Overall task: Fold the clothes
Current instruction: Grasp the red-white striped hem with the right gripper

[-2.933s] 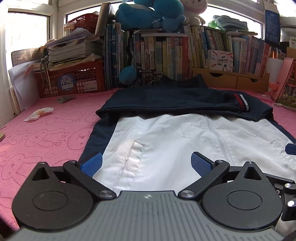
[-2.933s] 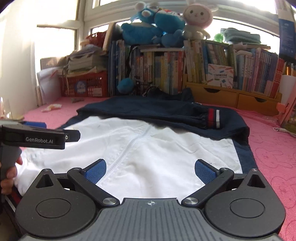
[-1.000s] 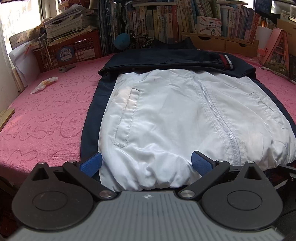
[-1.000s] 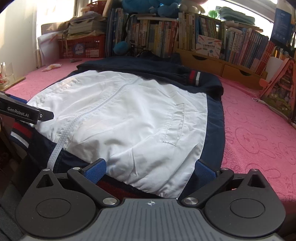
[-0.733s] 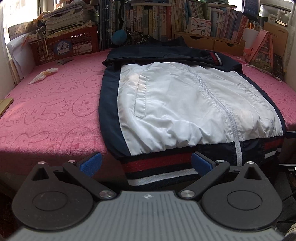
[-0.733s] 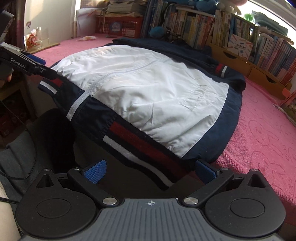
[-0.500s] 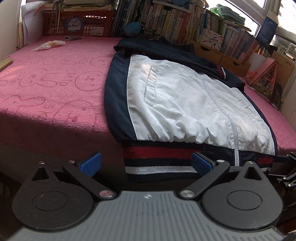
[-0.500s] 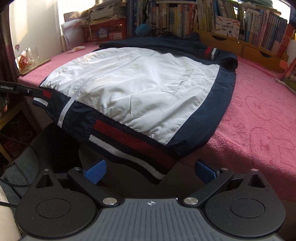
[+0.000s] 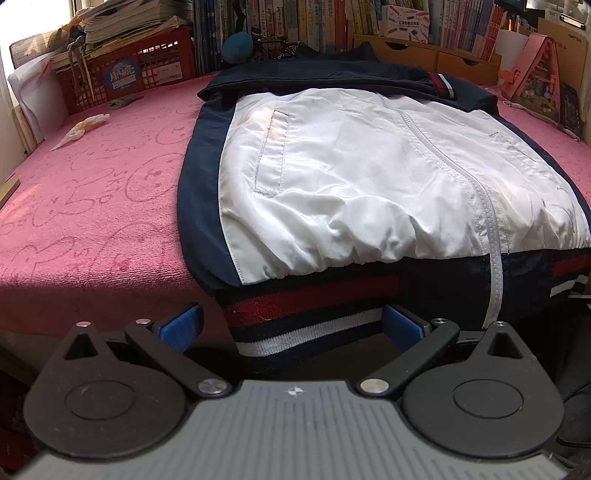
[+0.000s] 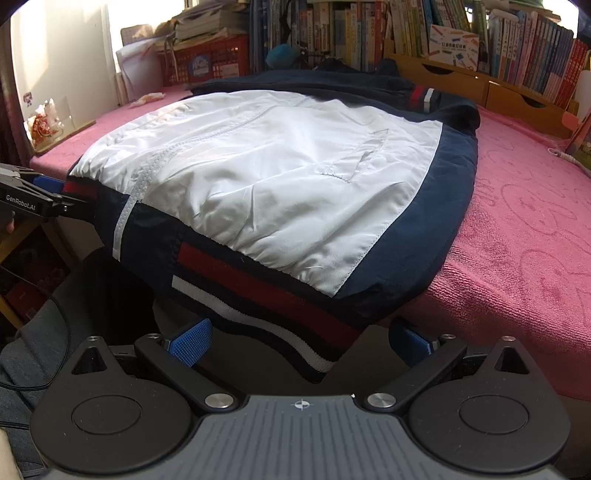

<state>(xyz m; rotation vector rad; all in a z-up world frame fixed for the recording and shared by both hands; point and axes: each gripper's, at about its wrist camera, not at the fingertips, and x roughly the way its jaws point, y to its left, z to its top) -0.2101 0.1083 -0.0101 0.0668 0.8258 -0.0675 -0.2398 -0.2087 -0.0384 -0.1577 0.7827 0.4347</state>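
Note:
A white and navy zip jacket [image 9: 369, 177] lies on the pink cloth, sleeves folded across its top, and it also shows in the right wrist view [image 10: 280, 162]. Its striped red, white and navy hem [image 9: 306, 314] hangs over the near table edge. My left gripper [image 9: 291, 326] is open, with the left part of the hem between its blue pads. My right gripper [image 10: 301, 338] is open around the right corner of the hem [image 10: 258, 295]. The left gripper's body [image 10: 33, 201] shows at the left of the right wrist view.
A pink patterned cloth [image 9: 92, 192] covers the table. At the back stand a red crate [image 9: 125, 74] with papers, rows of books [image 9: 332, 22] and wooden drawers [image 9: 436, 55]. A crumpled wrapper [image 9: 79, 127] lies at far left. A pink toy house [image 9: 539, 74] stands at right.
Both grippers have drawn back from over the jacket to the near table edge and dropped low. The hem now sits between the open pads of each.

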